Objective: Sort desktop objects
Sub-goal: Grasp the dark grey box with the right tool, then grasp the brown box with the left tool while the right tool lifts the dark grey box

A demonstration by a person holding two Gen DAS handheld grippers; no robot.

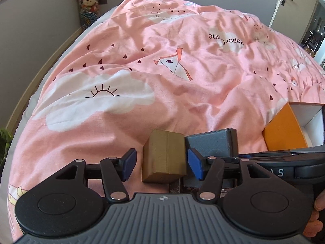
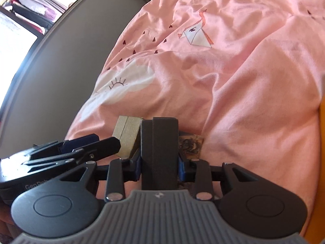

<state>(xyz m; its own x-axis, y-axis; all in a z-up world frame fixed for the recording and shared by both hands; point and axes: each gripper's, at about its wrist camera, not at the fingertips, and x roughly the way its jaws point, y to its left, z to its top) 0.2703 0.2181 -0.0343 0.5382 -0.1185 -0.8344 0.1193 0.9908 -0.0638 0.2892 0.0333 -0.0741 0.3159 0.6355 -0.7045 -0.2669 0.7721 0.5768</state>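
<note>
A gold-brown block (image 1: 164,158) stands on the pink duvet (image 1: 142,65). My left gripper (image 1: 162,165) is open around it; the left blue pad stands clear of the block and the right pad sits at its edge. Right beside it is a dark grey box (image 2: 159,148), upright, and my right gripper (image 2: 159,163) is shut on it with a blue pad pressed to each side. In the left wrist view the same grey box (image 1: 213,142) leans against the block's right side. A small patterned card (image 2: 191,145) lies just behind the grey box.
An open orange box (image 1: 284,130) with a white inside sits on the duvet at the right. A grey wall (image 1: 40,30) runs along the bed's left side, with plush toys (image 1: 88,0) in the far corner. A hand (image 1: 317,213) shows at the lower right.
</note>
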